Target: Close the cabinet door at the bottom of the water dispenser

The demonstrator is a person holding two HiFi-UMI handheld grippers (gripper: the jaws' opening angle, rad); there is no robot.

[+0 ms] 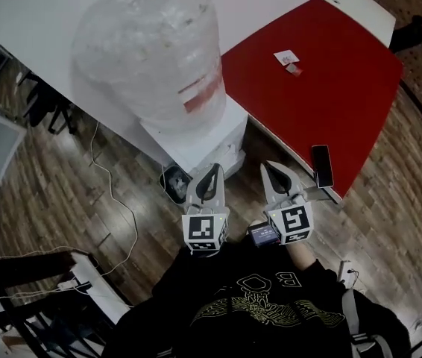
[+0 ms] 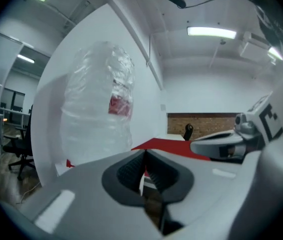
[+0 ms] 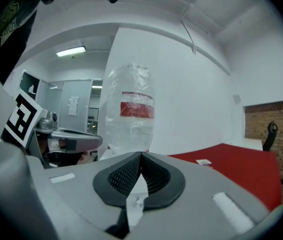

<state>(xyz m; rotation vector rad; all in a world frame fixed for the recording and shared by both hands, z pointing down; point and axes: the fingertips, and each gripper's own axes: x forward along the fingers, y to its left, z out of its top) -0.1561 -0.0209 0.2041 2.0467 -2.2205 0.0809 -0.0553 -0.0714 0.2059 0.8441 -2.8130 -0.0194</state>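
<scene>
The white water dispenser [image 1: 196, 136] carries a big clear bottle [image 1: 147, 51] with a red label and stands against the wall. Its bottom cabinet door is hidden from above. My left gripper [image 1: 214, 170] and right gripper [image 1: 269, 168] hang side by side just in front of the dispenser, both shut and empty, touching nothing. In the left gripper view the shut jaws [image 2: 144, 155] point level past the bottle [image 2: 99, 104], with the right gripper [image 2: 226, 144] alongside. The right gripper view shows its shut jaws [image 3: 141, 156] under the bottle [image 3: 130, 114].
A red table [image 1: 308, 88] stands right of the dispenser, with a black phone [image 1: 321, 165] at its near edge and a small card [image 1: 286, 57] farther back. A small dark bin [image 1: 174, 185] sits by the dispenser's foot. A cable [image 1: 118, 200] runs over the wooden floor.
</scene>
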